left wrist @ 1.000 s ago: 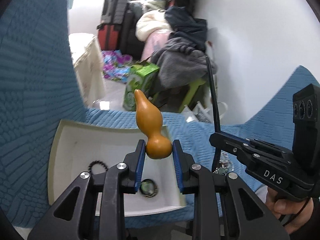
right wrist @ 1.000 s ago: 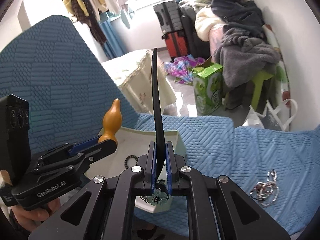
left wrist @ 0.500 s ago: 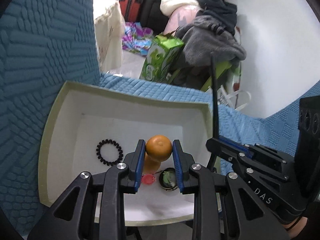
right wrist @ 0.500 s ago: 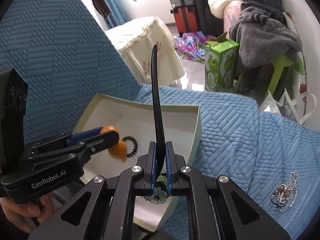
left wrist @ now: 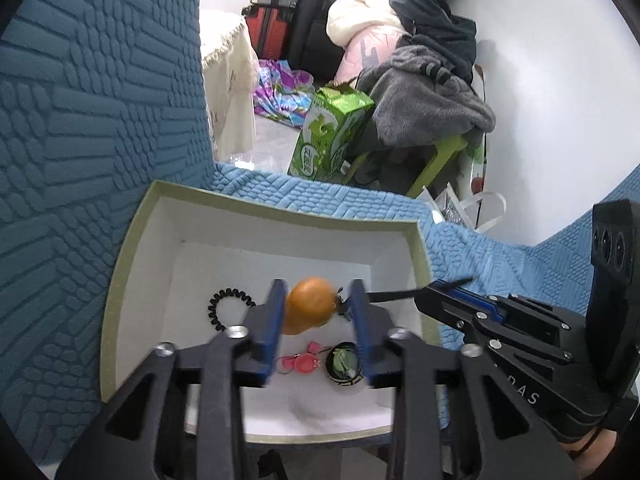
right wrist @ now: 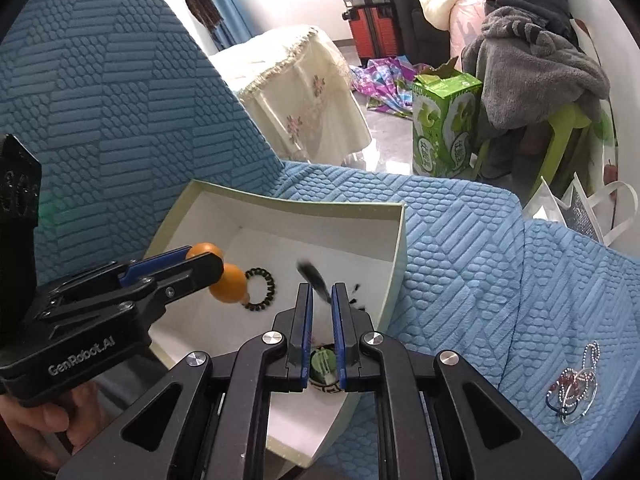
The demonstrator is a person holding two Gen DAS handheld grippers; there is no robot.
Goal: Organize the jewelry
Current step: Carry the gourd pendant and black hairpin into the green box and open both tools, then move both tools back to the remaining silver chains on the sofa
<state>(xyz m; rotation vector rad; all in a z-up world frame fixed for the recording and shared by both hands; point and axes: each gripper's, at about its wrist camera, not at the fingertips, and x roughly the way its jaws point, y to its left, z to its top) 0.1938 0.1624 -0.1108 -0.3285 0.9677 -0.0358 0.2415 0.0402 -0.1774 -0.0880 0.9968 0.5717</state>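
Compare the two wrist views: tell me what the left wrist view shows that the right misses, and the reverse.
Only the left wrist view shows the pink charm on the box floor. Only the right wrist view shows the silver treble-clef piece out on the blue cover. Both show the white box, the orange gourd, the black coil hair tie and the round green trinket.

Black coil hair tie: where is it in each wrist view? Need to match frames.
Left wrist: the black coil hair tie lies on the white box floor, left of center, just left of the orange gourd.
Right wrist: hair tie mid-frame, immediately right of the gourd.
Shared landmark: green carton on the floor behind.
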